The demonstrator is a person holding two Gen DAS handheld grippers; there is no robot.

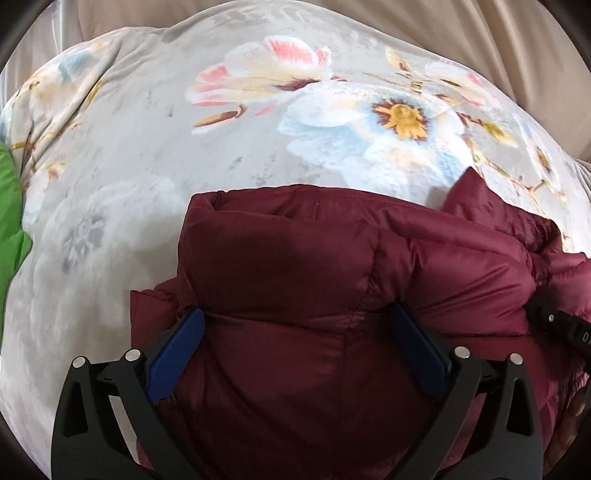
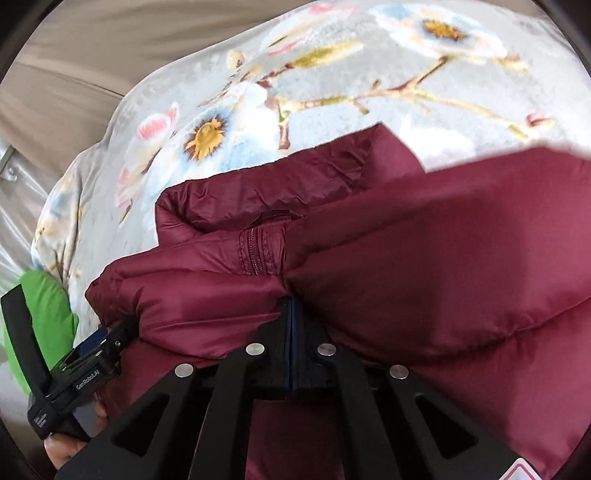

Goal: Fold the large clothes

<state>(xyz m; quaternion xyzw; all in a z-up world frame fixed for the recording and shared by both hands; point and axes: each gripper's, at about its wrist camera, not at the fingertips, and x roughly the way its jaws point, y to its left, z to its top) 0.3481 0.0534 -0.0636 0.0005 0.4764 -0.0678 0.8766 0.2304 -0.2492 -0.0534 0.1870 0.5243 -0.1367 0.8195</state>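
A maroon puffer jacket (image 1: 295, 266) lies partly folded on a floral blanket (image 1: 147, 147). My left gripper (image 1: 295, 317) is open, its blue fingers (image 1: 181, 347) wide apart on either side of a thick fold of the jacket. In the right wrist view the jacket (image 2: 424, 258) fills the lower half, with a zipper (image 2: 255, 254) showing near the middle. My right gripper (image 2: 293, 306) is shut on a fold of the jacket near the zipper. The left gripper also shows at the left edge of the right wrist view (image 2: 107, 336), against the jacket's edge.
A green garment (image 1: 11, 206) lies at the left edge of the blanket, also seen in the right wrist view (image 2: 51, 306). Beige fabric (image 1: 480, 33) lies beyond the blanket. The right gripper's body (image 1: 561, 325) shows at the right edge of the left wrist view.
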